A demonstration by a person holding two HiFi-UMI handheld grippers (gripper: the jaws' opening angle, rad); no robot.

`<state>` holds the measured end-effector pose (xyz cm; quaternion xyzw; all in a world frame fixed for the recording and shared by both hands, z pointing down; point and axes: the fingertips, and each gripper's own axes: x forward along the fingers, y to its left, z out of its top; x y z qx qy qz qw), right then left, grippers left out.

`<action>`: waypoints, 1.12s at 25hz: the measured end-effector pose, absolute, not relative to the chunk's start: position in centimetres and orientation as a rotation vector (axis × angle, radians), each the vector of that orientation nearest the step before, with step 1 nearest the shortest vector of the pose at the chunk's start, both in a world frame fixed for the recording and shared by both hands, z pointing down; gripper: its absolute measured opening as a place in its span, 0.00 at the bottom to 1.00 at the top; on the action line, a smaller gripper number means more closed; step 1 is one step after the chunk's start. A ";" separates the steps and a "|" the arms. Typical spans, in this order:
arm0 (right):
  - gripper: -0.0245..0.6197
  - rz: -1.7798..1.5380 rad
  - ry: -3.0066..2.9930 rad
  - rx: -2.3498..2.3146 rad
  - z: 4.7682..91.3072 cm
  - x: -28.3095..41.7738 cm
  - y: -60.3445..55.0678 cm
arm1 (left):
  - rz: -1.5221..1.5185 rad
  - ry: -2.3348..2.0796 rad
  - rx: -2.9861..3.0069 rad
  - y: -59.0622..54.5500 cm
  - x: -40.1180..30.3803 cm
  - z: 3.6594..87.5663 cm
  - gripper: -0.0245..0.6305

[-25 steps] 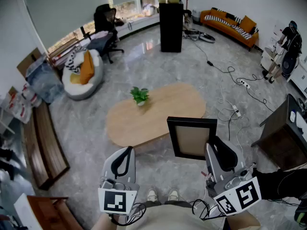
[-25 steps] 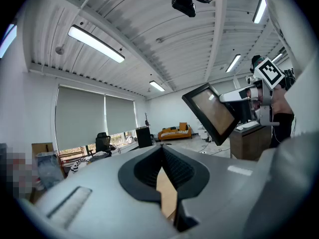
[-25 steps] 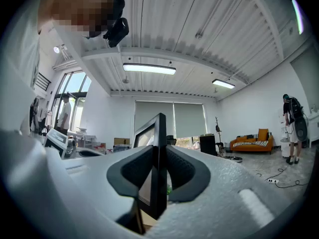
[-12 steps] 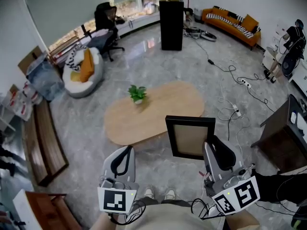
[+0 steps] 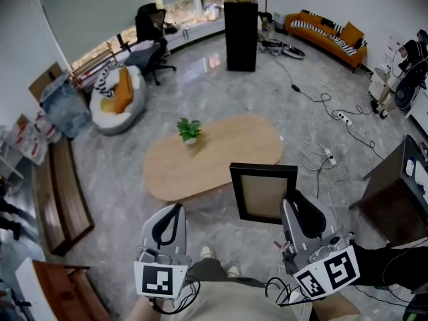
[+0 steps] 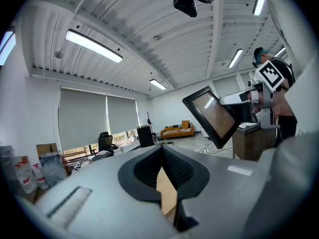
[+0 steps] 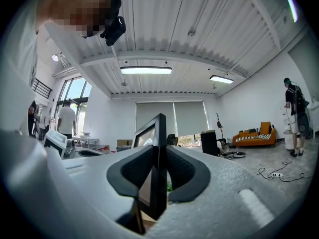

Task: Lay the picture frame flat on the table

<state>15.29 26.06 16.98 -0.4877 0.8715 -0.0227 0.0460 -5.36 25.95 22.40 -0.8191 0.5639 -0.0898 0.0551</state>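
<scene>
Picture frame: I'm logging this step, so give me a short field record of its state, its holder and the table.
frame: picture frame upright, off the table
held by: right tongs shut on its edge
left tongs: left tongs shut, empty
table: oval, wooden, bears a potted plant
laid flat: not yet

A tall black cabinet (image 5: 241, 33), an orange sofa (image 5: 326, 35), a black office chair (image 5: 150, 39) and a white beanbag (image 5: 117, 102) stand on the glossy grey floor (image 5: 221, 92), where loose cables (image 5: 328, 158) lie.
</scene>
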 end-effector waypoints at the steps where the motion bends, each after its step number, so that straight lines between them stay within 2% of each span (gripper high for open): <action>1: 0.16 -0.071 2.661 -1.486 17.1 15.5 26.1 | -0.276 1.710 -2.483 26.0 -5.1 22.5 0.07; 17: 0.16 -0.063 2.681 -1.489 18.7 15.4 23.8 | -0.242 1.710 -2.505 23.0 -4.7 23.8 0.07; 28: 0.16 -0.100 2.687 -1.531 19.8 14.1 17.6 | -0.272 1.713 -2.528 17.0 -6.4 25.4 0.07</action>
